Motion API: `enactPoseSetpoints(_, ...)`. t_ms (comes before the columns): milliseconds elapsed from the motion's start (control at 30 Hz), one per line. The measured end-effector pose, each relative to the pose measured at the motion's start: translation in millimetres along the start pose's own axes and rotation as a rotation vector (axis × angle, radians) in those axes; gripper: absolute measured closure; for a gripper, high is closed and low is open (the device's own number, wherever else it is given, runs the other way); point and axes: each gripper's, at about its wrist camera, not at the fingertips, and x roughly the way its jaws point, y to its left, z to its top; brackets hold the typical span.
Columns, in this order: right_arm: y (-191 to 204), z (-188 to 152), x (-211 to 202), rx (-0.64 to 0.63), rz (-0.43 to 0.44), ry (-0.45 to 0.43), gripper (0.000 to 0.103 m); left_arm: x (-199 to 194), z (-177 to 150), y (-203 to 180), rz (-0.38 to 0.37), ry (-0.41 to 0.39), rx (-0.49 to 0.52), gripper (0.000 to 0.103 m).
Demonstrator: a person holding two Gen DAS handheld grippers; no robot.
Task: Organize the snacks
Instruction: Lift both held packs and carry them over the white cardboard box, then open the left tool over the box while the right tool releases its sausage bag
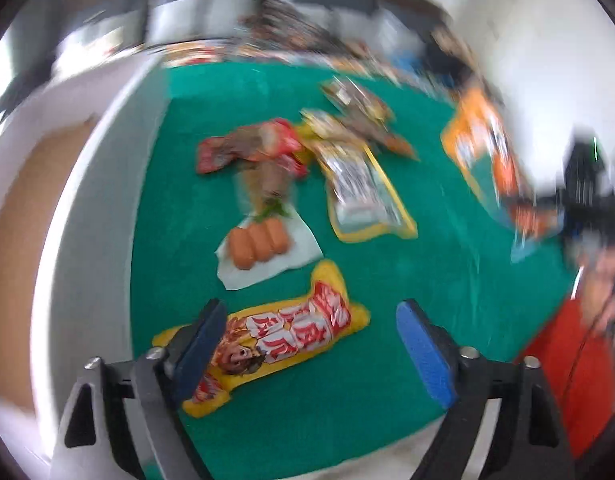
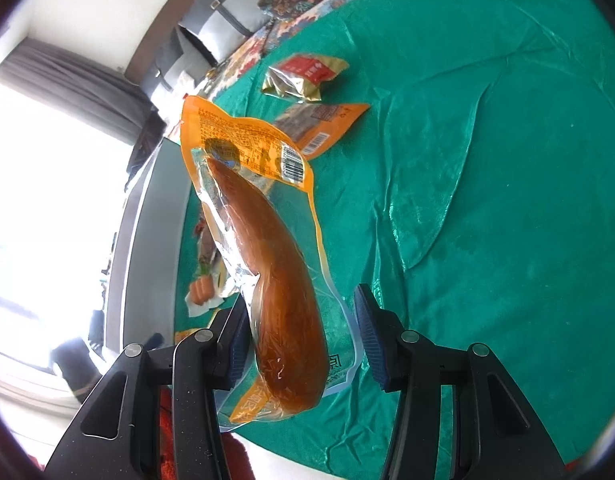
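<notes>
My left gripper hangs open over the green cloth. A yellow snack packet with red and white print lies flat below it. The packet's near end passes under the left finger, and nothing is held. My right gripper is shut on an orange-and-clear packet with a long brown piece of food inside, held up off the cloth. In the blurred left wrist view this orange packet hangs at the right, below the dark right gripper.
On the cloth lie a white packet of sausages, a red packet, a yellow-edged packet and brown packets. Farther off are a gold-and-red packet and a flat orange packet. A red sleeve is at the right.
</notes>
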Motion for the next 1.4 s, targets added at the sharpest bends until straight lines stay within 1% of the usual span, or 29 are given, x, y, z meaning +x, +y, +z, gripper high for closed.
enactPoseSetpoints(33,-0.1,-0.7,-1.1,-0.001,0.002,0.003,0.052,7.4,3.2,-9.1,0.027,0.056,0.094,0.013)
enactPoseSetpoints(67,0.4,-1.0,-0.8,0.000,0.005,0.007,0.052,13.4,3.8,-15.1,0.050,0.088,0.149,0.013)
enactPoseSetpoints(200,4.0,-6.0,0.7,0.007,0.025,0.015,0.052,60.8,-4.3,-48.1,0.204,0.276,0.501,0.013)
enactPoseSetpoints(233,6.1,-8.1,0.5,0.010,0.036,0.017,0.052,70.1,-6.7,-49.5,0.234,0.311,0.543,0.014)
enactPoseSetpoints(267,7.7,-9.6,0.0,0.011,0.042,0.019,0.052,78.3,-8.8,-44.8,0.246,0.353,0.554,0.018)
enactPoseSetpoints(300,10.3,-11.6,-1.2,0.012,0.052,0.021,0.052,75.3,-4.3,-39.6,0.204,0.353,0.512,0.030)
enactPoseSetpoints(333,13.2,-13.4,-3.5,0.008,0.061,0.021,0.052,71.7,1.9,-31.4,0.153,0.372,0.438,0.056)
enactPoseSetpoints(367,15.7,-14.5,-5.5,0.002,0.065,0.021,0.051,66.3,6.5,-27.5,0.144,0.359,0.399,0.065)
enactPoseSetpoints(400,17.8,-15.7,-8.0,-0.005,0.067,0.020,0.051,63.1,8.6,-24.7,0.143,0.352,0.373,0.069)
enactPoseSetpoints(433,20.4,-16.8,-11.2,-0.015,0.068,0.017,0.051,59.5,9.9,-22.6,0.137,0.341,0.348,0.070)
enactPoseSetpoints(533,24.9,-17.0,-15.0,-0.021,0.075,0.015,0.051,40.8,12.0,-16.8,0.106,0.251,0.246,0.071)
enactPoseSetpoints(567,25.8,-16.7,-14.7,-0.019,0.079,0.015,0.051,28.8,13.3,-10.9,0.063,0.201,0.165,0.071)
enactPoseSetpoints(633,29.5,-15.9,-12.9,-0.014,0.097,0.016,0.051,11.3,14.4,-2.7,-0.001,0.134,0.058,0.071)
enactPoseSetpoints(667,30.8,-15.9,-12.3,-0.013,0.102,0.018,0.051,-4.9,13.8,4.6,-0.063,0.082,-0.023,0.071)
enactPoseSetpoints(767,45.6,-14.8,-6.3,-0.021,0.118,0.036,0.051,-52.0,9.7,23.8,-0.181,-0.049,-0.181,0.071)
enactPoseSetpoints(833,65.5,-12.0,0.2,-0.039,0.133,0.056,0.051,-80.8,6.2,39.2,-0.211,-0.122,-0.243,0.071)
enactPoseSetpoints(900,96.3,-9.4,8.3,-0.079,0.164,0.075,0.051,-121.5,4.1,63.0,-0.205,-0.203,-0.308,0.071)
enactPoseSetpoints(933,114.6,-7.9,13.5,-0.105,0.184,0.085,0.051,-135.6,5.7,78.3,-0.189,-0.229,-0.332,0.071)
enactPoseSetpoints(1000,168.6,-6.1,29.5,-0.164,0.259,0.121,0.051,-164.7,6.1,113.3,-0.092,-0.268,-0.366,0.071)
enactPoseSetpoints(1033,191.3,-6.2,37.4,-0.185,0.294,0.139,0.051,-179.2,4.6,134.8,0.018,-0.273,-0.380,0.070)
enactPoseSetpoints(1067,227.7,-7.7,52.5,-0.210,0.349,0.171,0.051,-184.3,1.9,146.4,0.074,-0.270,-0.387,0.070)
enactPoseSetpoints(1100,250.1,-9.4,63.6,-0.225,0.380,0.192,0.051,-189.4,-1.2,165.1,0.170,-0.254,-0.397,0.069)
enactPoseSetpoints(1133,281.6,-12.4,79.7,-0.250,0.414,0.218,0.049,-188.7,-4.0,178.3,0.239,-0.230,-0.412,0.066)
enactPoseSetpoints(1167,306.1,-16.5,92.8,-0.279,0.431,0.231,0.042,-187.1,-8.4,194.7,0.322,-0.198,-0.442,0.051)
enactPoseSetpoints(1200,324.4,-19.6,104.8,-0.300,0.438,0.242,0.036,-186.0,-14.4,208.2,0.369,-0.178,-0.469,0.038)
enactPoseSetpoints(1233,344.8,-23.1,122.4,-0.313,0.438,0.263,0.026,-185.8,-21.8,219.3,0.398,-0.170,-0.489,0.014)
enactPoseSetpoints(1267,352.3,-24.2,131.2,-0.312,0.428,0.270,0.023,-188.0,-31.5,228.1,0.444,-0.171,-0.508,0.006)
enactPoseSetpoints(1333,361.0,-23.5,147.2,-0.305,0.379,0.259,0.022,-194.1,-47.1,233.8,0.479,-0.186,-0.526,0.005)
enactPoseSetpoints(1400,353.9,-16.1,148.1,-0.297,0.365,0.216,0.022,-193.9,-61.1,238.7,0.465,-0.204,-0.562,0.004)
